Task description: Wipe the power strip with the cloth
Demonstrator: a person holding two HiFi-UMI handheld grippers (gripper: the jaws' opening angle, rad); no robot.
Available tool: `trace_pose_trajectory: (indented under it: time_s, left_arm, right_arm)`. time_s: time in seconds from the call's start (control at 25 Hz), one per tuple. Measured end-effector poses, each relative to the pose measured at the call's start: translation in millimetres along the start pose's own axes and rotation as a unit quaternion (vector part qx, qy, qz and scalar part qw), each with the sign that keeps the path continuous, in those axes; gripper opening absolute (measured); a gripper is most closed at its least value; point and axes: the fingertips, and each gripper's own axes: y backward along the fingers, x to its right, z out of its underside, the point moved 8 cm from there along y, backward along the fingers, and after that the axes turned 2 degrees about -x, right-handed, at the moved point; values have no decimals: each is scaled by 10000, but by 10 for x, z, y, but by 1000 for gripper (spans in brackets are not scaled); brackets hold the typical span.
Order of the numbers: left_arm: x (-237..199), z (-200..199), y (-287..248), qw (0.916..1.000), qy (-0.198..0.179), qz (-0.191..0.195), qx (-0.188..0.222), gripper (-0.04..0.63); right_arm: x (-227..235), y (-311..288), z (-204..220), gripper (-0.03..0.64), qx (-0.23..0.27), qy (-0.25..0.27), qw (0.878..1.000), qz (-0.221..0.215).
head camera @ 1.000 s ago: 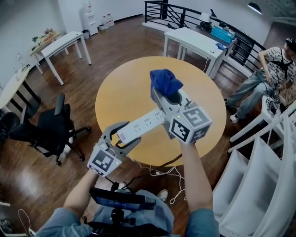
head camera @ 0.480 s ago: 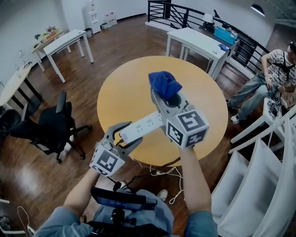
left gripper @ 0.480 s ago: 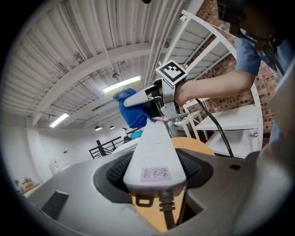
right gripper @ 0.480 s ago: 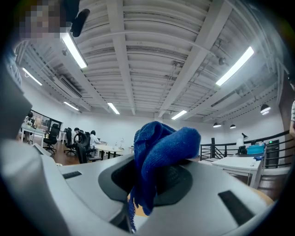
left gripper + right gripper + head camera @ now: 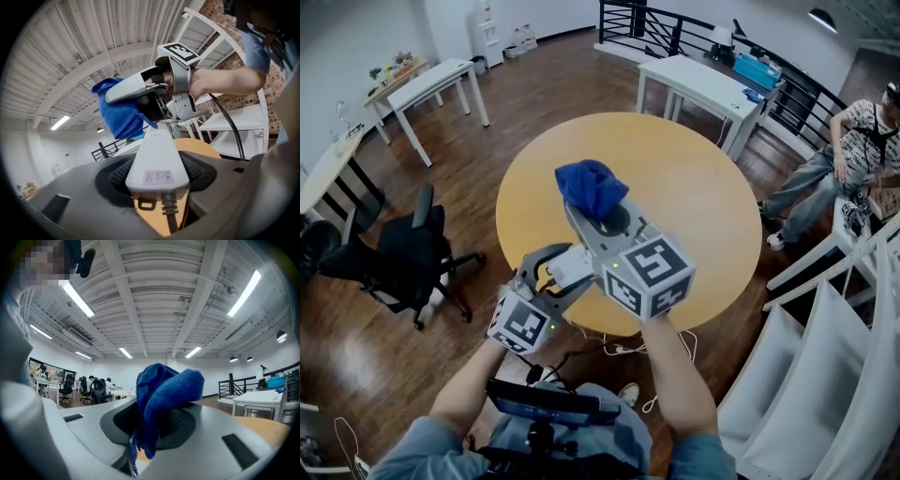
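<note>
Within left gripper, power strip

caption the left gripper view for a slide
Left tool grips power strip by its cord end; right tool holds blue cloth

The white power strip stuck out from the left gripper, clamped at its cord end. The blue cloth was bunched in the right gripper, above the strip.
</note>
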Motion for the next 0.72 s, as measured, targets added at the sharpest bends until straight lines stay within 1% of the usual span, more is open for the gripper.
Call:
trace_pose_trajectory:
  time_s: [0.08,0.12,0.2,0.36,0.52,0.64,0.72]
  left_arm:
    - [-6,-11,-8,10000,63,-43,-48,291]
    - [-11,-14,-17,10000,35,-50,-51,291]
    - [-21,-10,-38,9999,-129,-26,-17,291]
    - [-26,-8,-61,9996,-289,19,10,291]
    - [1,-34,-70,9998,-199,-3,-37,290]
    - [4,-23,-45,9995,-313,20,28,290]
    - [9,-9,-18,9995,-297,9,41,290]
  right_arm:
    - [-49,-21,29,64,-6,-76,9999,-68]
    - [-71,-33,46,64,-23,-101,9999,-99]
    - [-115,-57,78,64,-54,-144,9998,-161]
    - [-164,-88,112,64,-48,-215,9995,-230]
    - [-102,-57,125,64,-69,-224,9996,-187]
    - [-35,-23,127,64,-95,-191,9997,-91]
    - [30,4,122,64,-89,-163,9998,10]
